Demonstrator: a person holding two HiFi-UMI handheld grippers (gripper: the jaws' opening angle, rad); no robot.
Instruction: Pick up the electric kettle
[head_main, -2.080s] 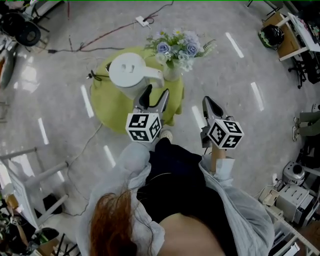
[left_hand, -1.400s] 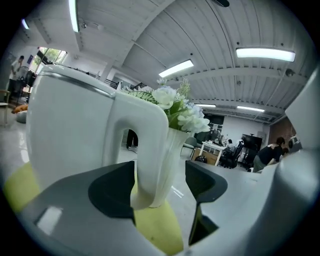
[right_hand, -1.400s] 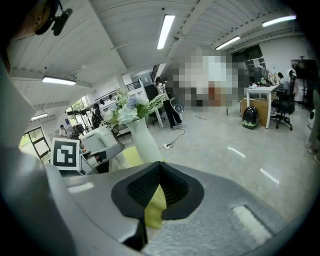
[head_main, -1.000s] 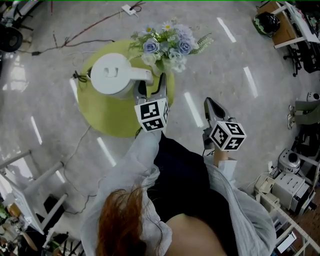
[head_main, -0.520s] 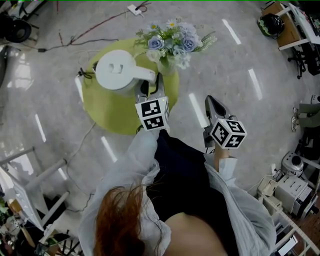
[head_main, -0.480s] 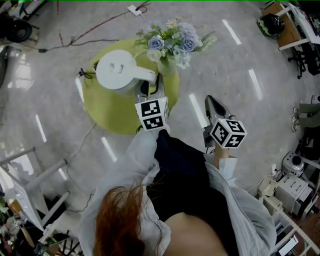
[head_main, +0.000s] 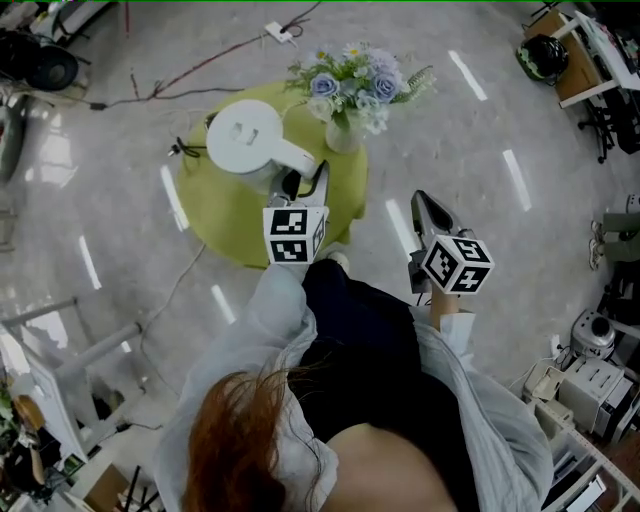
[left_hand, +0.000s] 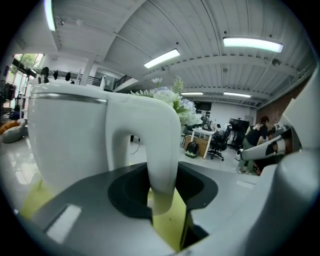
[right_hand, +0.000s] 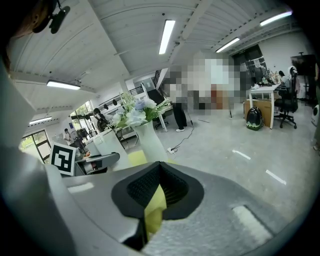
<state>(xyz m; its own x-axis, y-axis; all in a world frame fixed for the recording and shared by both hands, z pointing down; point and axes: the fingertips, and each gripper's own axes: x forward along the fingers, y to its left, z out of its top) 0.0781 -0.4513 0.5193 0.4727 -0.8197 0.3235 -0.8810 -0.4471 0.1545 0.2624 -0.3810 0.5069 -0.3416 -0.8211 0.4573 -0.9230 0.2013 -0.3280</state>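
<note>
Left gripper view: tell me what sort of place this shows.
Probably an open-plan office or lab workspace: a desk with an office chair, long ceiling strip lights, and people working in the background.

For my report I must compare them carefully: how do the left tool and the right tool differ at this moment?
The left tool has jaws that have just been closing and now grip the kettle handle; the right tool is shut on nothing. The left tool is over the yellow table; the right tool is beside it, over the floor. Both carry a marker cube.
</note>
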